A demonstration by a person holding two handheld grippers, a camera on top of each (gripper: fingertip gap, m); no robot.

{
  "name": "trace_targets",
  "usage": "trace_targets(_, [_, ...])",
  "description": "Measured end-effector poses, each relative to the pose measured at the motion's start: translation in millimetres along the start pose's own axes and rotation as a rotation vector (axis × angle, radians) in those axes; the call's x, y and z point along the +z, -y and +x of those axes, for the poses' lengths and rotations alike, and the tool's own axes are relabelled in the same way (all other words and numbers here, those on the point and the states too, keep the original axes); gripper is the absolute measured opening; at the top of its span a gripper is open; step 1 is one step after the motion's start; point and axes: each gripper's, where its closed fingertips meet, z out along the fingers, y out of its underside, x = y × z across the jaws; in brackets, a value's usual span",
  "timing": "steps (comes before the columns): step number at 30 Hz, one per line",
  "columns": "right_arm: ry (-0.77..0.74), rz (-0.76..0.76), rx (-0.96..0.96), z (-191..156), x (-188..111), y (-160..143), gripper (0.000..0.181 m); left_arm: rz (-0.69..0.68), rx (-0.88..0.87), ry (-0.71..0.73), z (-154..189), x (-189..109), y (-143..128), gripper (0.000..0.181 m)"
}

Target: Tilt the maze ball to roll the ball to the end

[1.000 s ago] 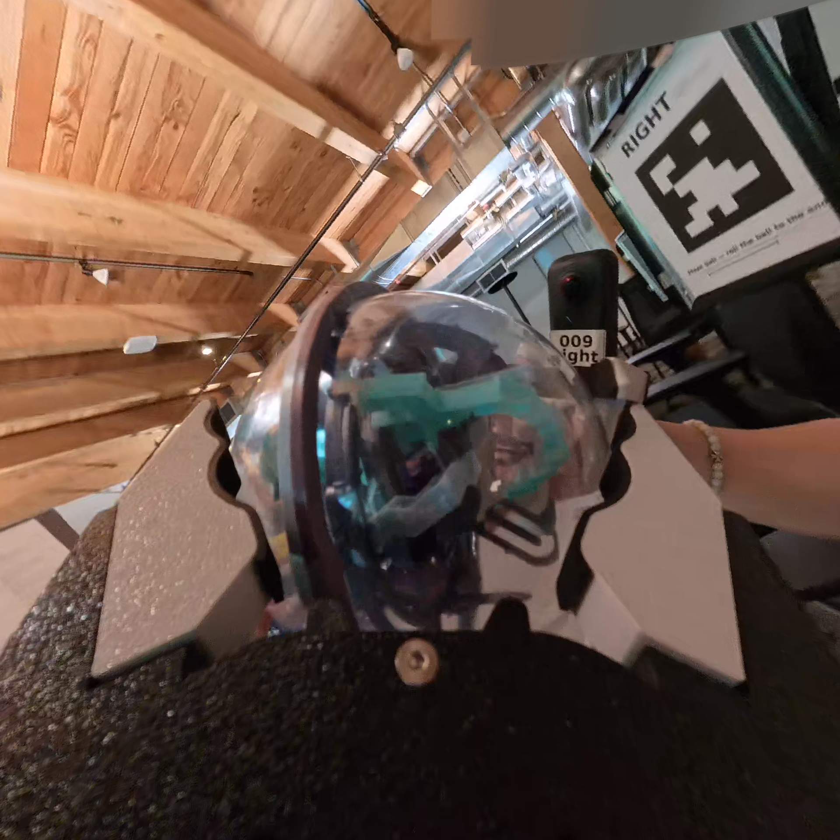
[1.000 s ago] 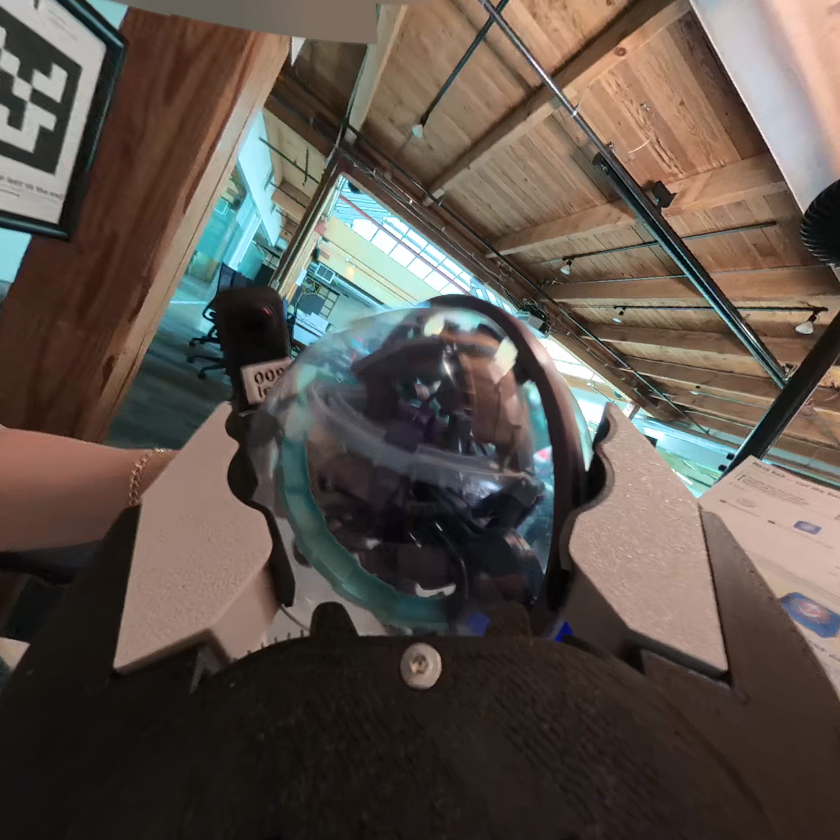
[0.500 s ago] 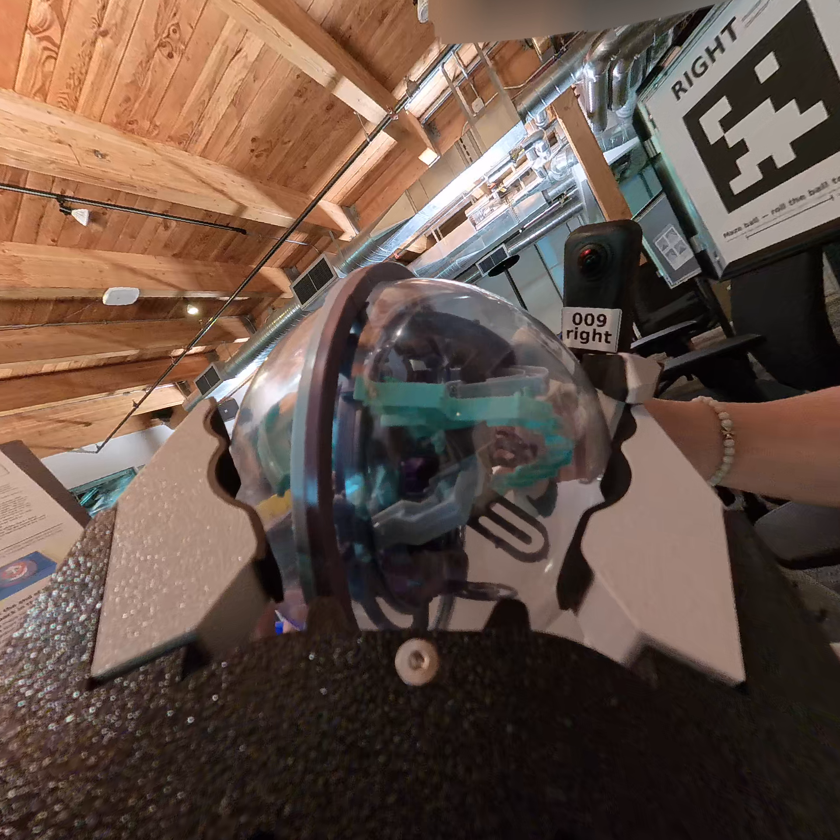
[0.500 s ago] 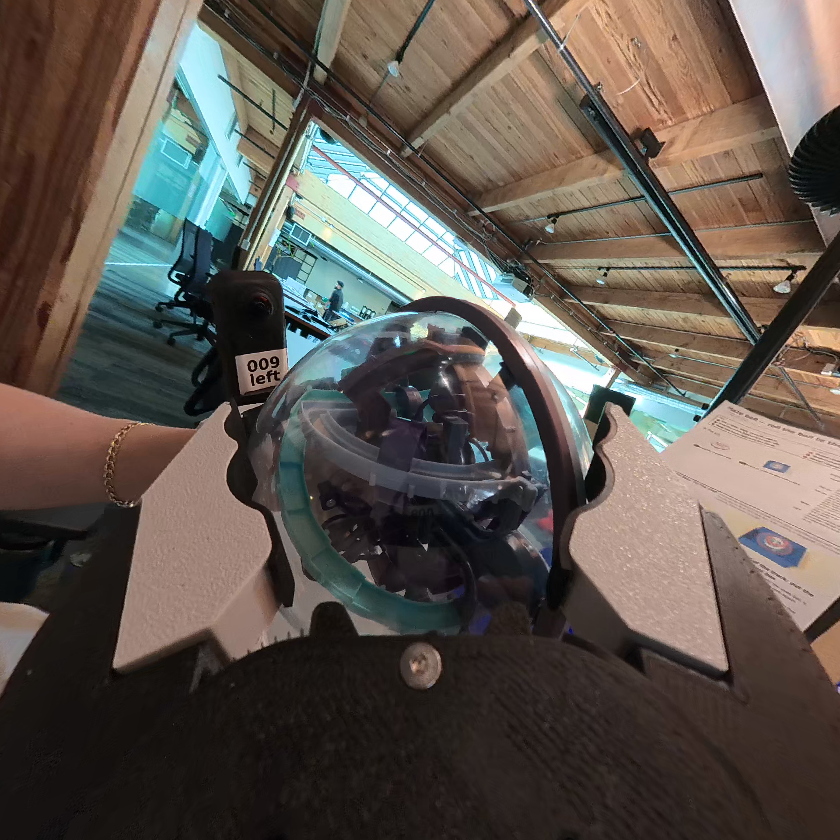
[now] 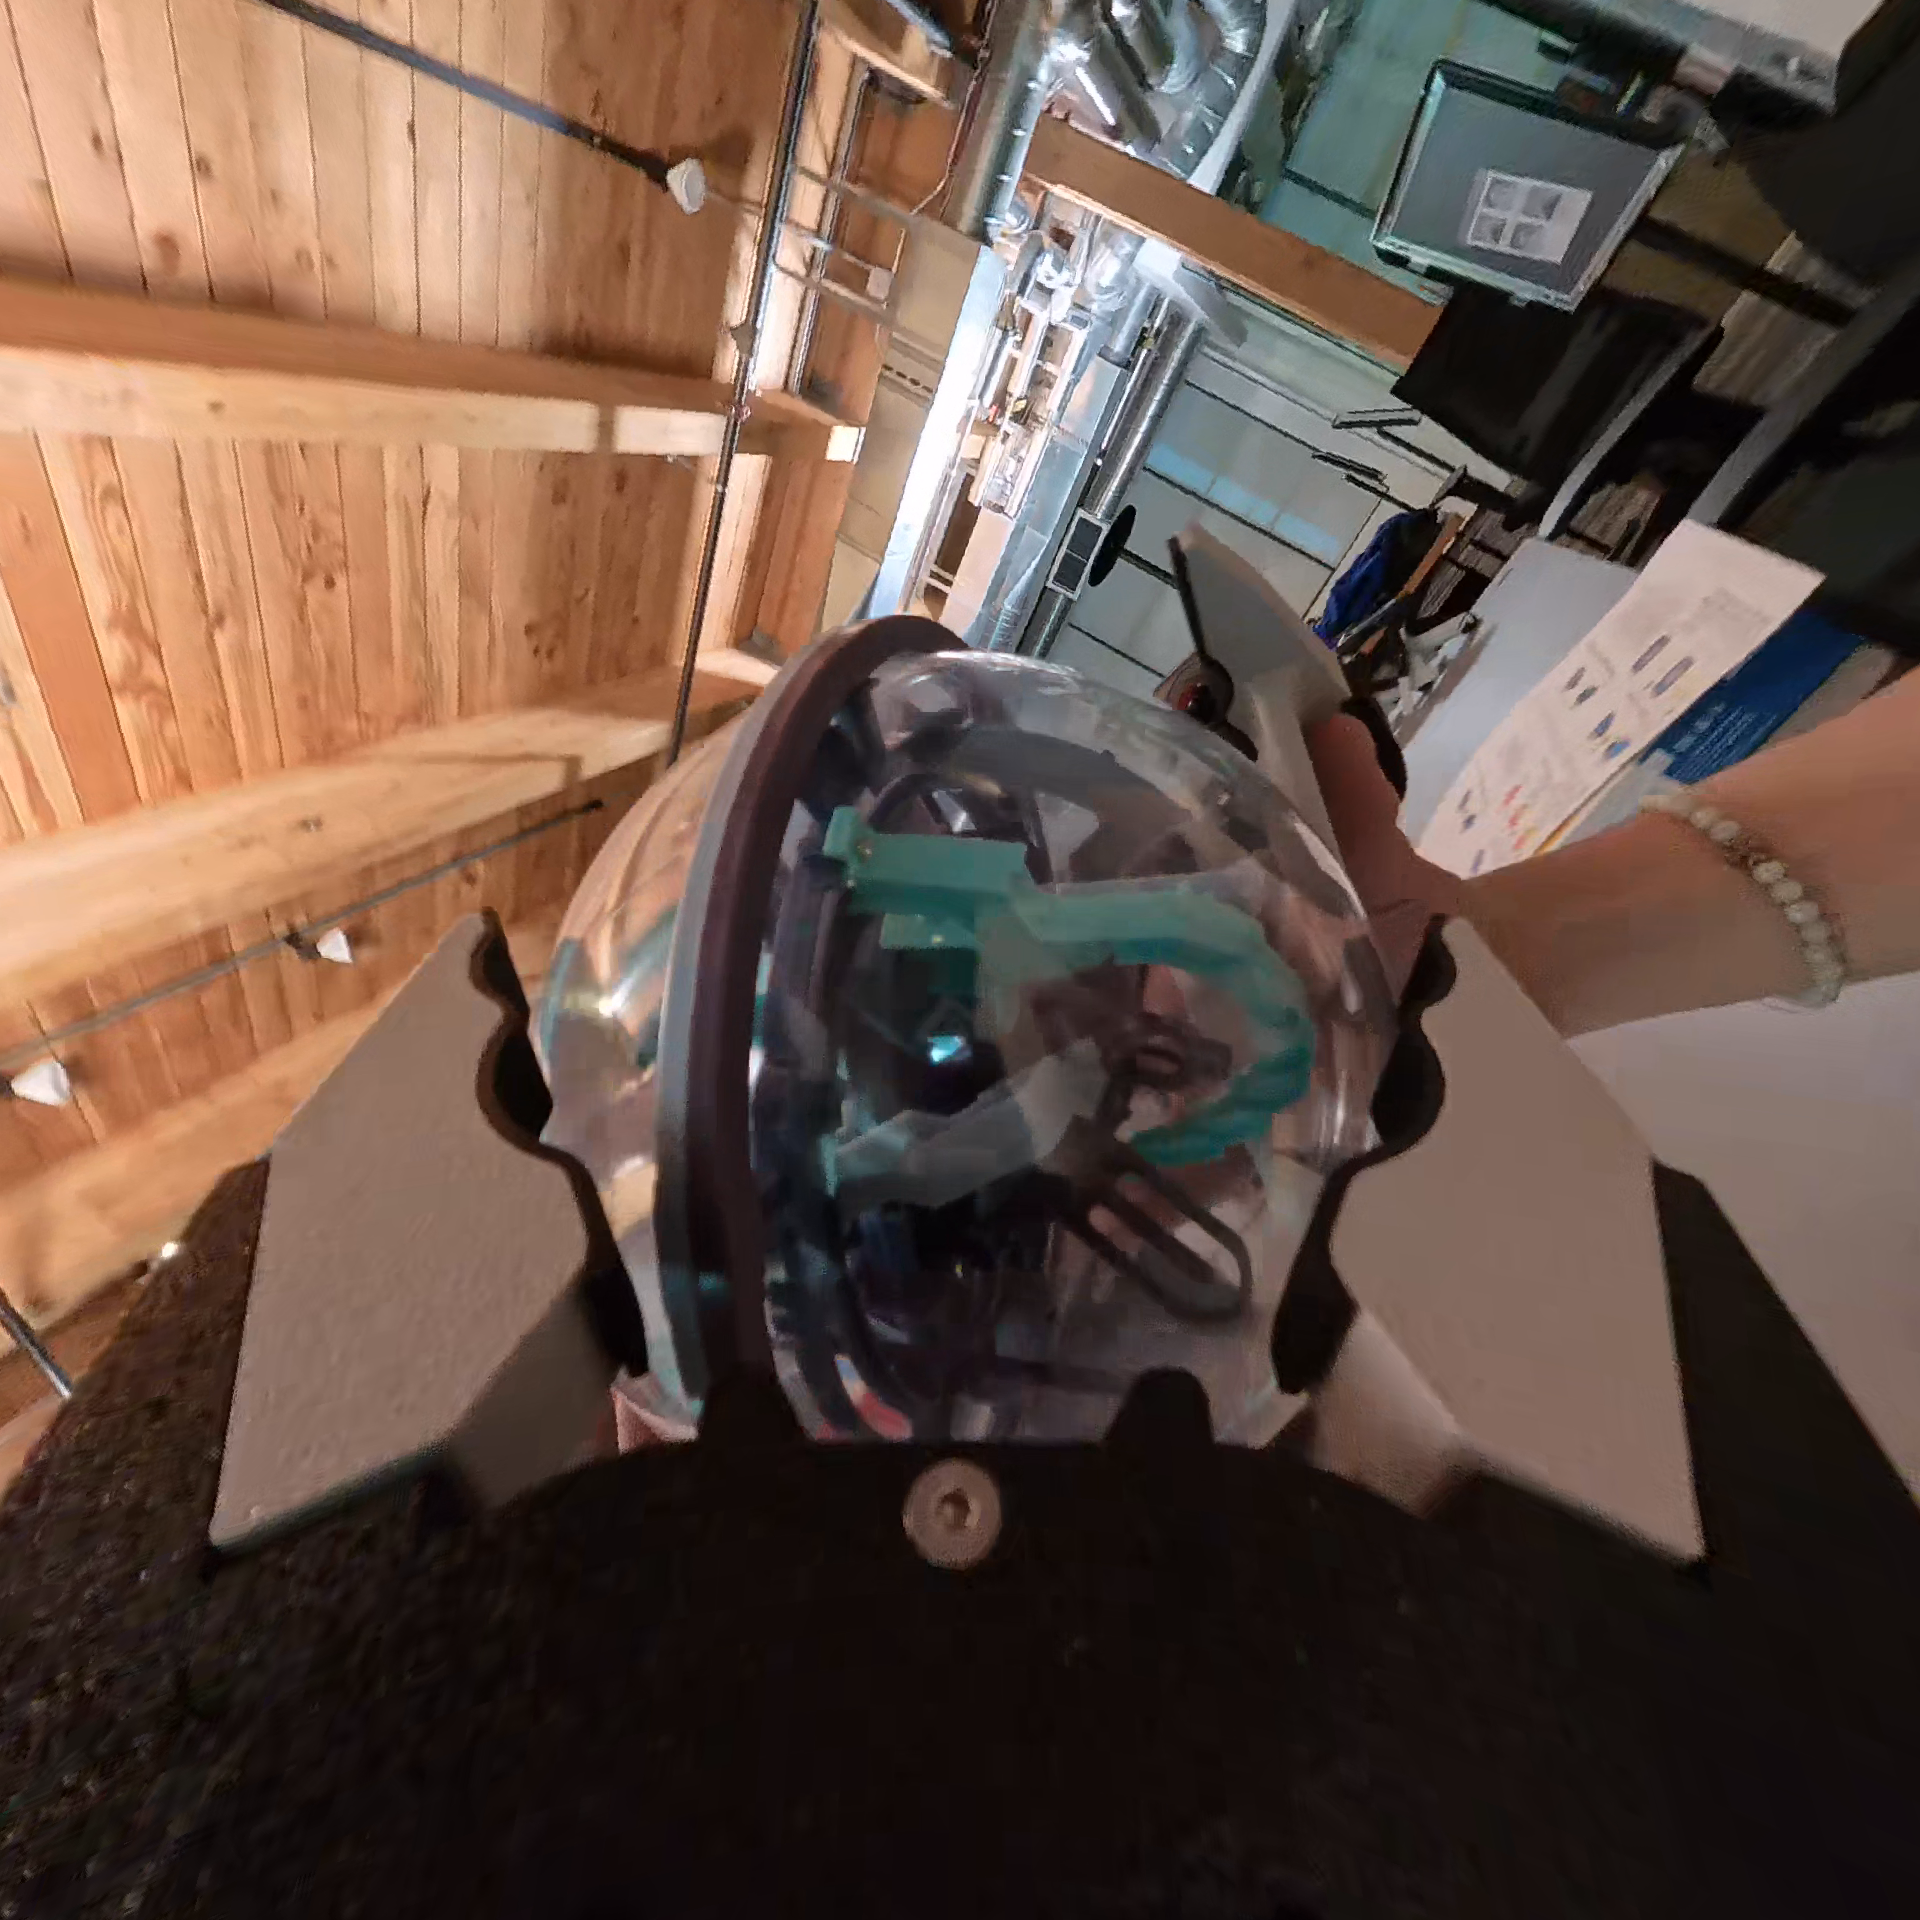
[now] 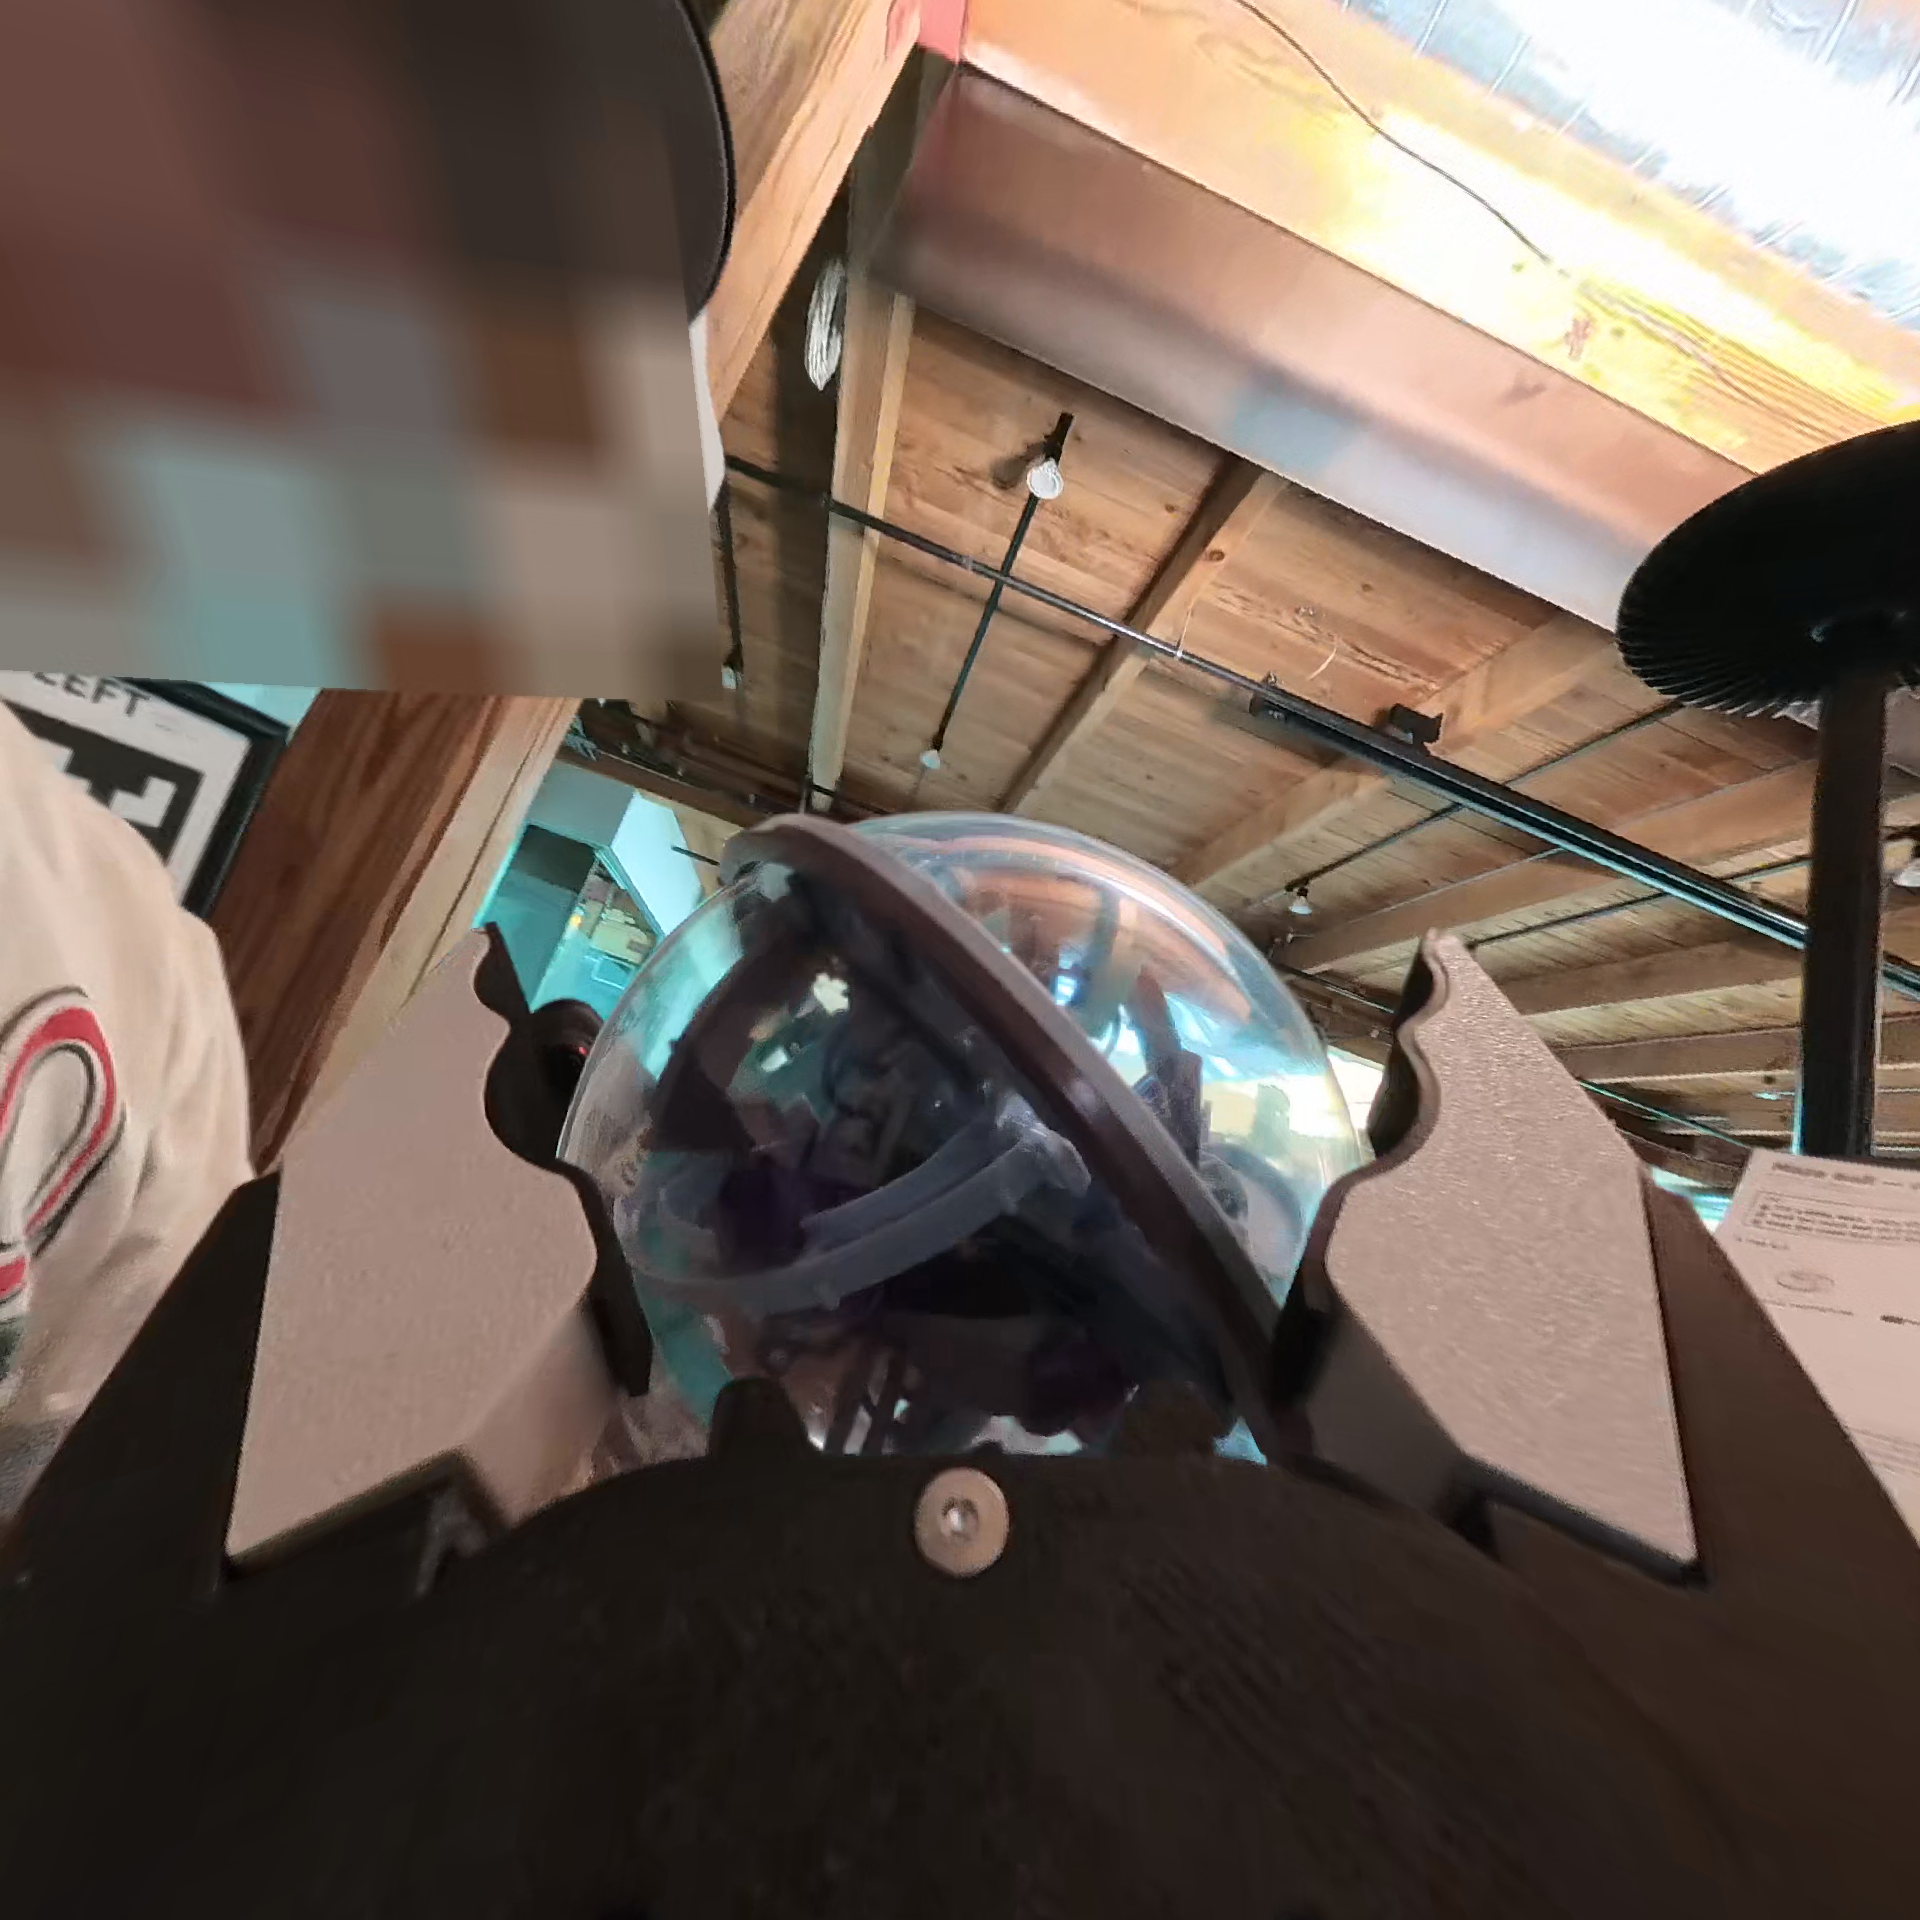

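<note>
Both clamped, left hand-held gripper [image 5: 961, 1122] and right hand-held gripper [image 6: 961, 1143], on clear maze ball [image 5: 997, 1049] held aloft between them, tilted; inner ball not visible, so progress unclear, rolling likely unfinished.

Maze ball [image 5: 997, 1039]: glossy clear plastic shell; ceiling [image 5: 312, 520]: matt wood planks.

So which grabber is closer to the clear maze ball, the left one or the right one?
Neither, it's a tie. The left gripper squeezes the maze ball between its two fingers, and the right gripper squeezes it from the opposite side.
</note>
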Motion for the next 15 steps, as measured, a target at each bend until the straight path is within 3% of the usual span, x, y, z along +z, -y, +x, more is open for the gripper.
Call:
trace_targets(6, [0.132,-0.086,-0.068,28.7,22.2,-14.8,0.157,0.027,0.222,-0.039,-26.2,2.7,-20.9,0.157])
trace_targets(10, [0.181,-0.016,-0.125,45.8,30.0,-17.0,0.158,0.046,0.233,-0.010,-45.5,1.4,-35.6,0.157])
trace_targets(15, [0.232,0.024,-0.135,65.3,19.3,-32.6,0.157,0.004,0.300,-0.023,-44.4,3.4,-62.6,0.158])
